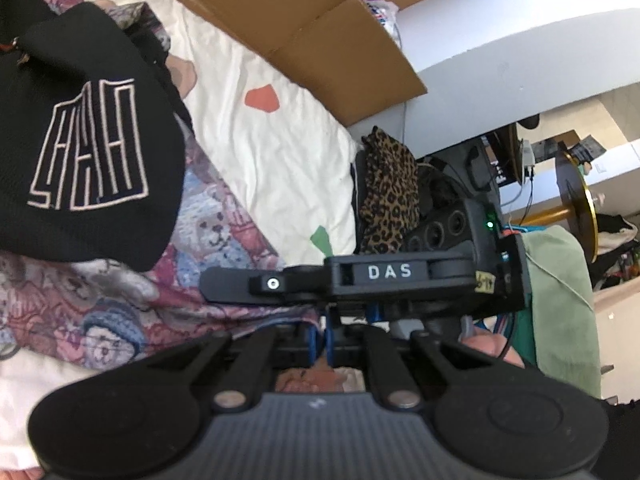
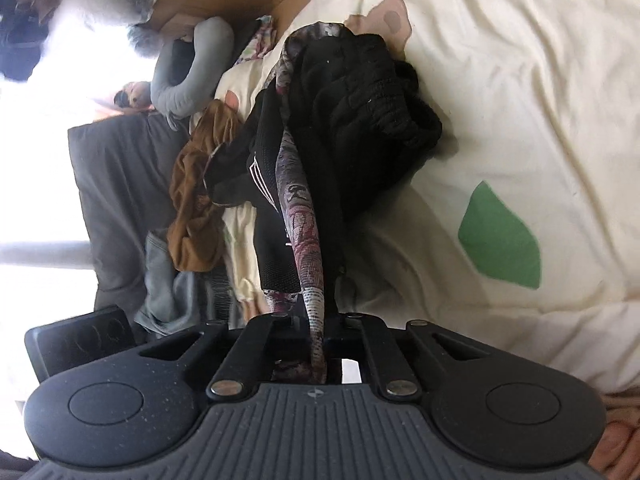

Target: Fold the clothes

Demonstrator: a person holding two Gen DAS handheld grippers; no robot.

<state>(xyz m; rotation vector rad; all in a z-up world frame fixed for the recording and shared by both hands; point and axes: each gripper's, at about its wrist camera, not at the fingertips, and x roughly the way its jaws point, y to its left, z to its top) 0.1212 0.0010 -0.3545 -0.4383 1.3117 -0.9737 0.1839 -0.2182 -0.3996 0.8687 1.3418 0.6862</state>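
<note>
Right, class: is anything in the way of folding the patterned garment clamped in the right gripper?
Yes: a black lettered garment lies on top of the patterned garment, ahead of the right gripper; nothing else visibly does.

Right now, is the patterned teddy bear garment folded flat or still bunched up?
Bunched up: the teddy bear garment rises in a narrow rumpled ridge from the right claw, tangled with black clothing.
</note>
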